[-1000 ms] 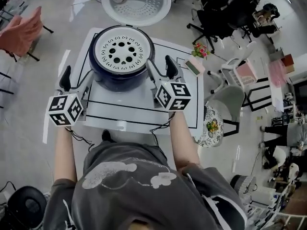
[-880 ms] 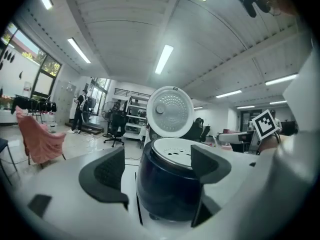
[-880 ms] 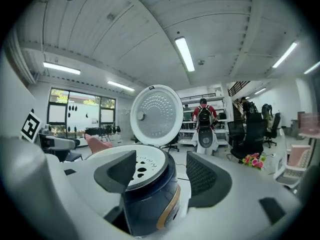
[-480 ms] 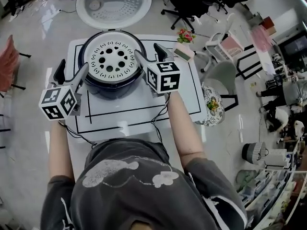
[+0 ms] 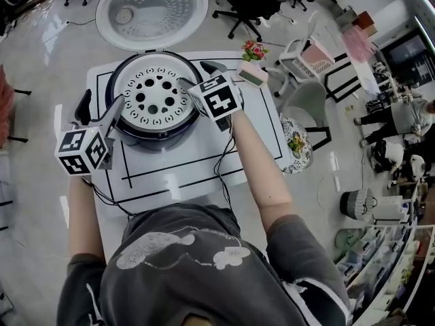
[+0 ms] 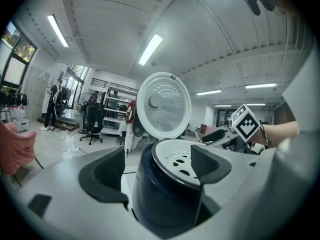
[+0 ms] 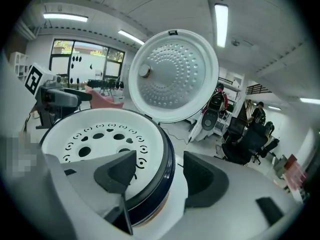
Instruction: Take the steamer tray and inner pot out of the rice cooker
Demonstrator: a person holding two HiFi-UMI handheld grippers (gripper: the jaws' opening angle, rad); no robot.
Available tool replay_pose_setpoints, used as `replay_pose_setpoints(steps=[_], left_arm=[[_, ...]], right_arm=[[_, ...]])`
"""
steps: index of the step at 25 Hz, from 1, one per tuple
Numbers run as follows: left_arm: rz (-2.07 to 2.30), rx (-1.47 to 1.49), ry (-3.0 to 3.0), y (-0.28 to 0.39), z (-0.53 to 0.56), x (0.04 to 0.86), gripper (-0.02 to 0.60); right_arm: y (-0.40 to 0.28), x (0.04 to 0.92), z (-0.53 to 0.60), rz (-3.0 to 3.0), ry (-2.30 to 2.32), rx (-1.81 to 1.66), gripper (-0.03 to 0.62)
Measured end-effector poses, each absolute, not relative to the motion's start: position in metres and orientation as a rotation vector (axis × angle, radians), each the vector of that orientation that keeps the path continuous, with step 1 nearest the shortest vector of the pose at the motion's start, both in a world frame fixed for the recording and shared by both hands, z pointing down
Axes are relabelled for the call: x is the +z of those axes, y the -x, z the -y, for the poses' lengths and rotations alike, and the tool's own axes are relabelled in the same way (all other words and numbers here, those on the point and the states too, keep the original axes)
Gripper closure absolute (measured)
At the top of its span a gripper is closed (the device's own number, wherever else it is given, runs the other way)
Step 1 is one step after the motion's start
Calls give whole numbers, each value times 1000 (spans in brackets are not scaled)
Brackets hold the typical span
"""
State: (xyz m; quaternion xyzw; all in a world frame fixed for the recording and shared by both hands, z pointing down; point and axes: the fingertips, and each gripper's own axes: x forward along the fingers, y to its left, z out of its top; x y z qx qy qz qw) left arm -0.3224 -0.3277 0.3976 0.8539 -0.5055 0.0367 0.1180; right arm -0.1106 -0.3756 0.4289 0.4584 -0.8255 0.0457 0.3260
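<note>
My right claw (image 5: 195,73) gapes wide astride the rim of the rice cooker (image 5: 158,133) at 3 o'clock. One jaw is over the white perforated steamer tray (image 5: 155,97), the other outside the dark wall, and nothing is gripped. My left claw (image 5: 100,107), equally wide, has the wall at 9 o'clock between its jaws. The tray sits in the cooker's mouth, with the lid (image 5: 151,11) open at 12. A second ago my right claw stood wholly outside the cooker, beside its wall.

Bright ceiling striplights; sharp focus; fisheye-warped edges.
</note>
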Motion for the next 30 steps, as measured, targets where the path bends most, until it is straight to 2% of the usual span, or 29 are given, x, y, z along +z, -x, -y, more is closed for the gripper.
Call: replay_pose_setpoints(steps=[18, 19, 21, 27, 30], left_arm=[[1558, 155, -2454, 322, 339, 403, 176], [1562, 157, -2452, 321, 339, 402, 176], [1567, 164, -2451, 321, 337, 399, 176], [1588, 161, -2447, 322, 334, 393, 176], [1590, 162, -2451, 320, 333, 390, 176]], right_arm=[[121, 455, 397, 1994, -1031, 71, 313], [120, 453, 398, 1991, -1046, 74, 321], [119, 449, 400, 1977, -1086, 78, 385], [117, 445, 402, 1964, -1107, 69, 402], [118, 435, 401, 1981, -1118, 43, 435]])
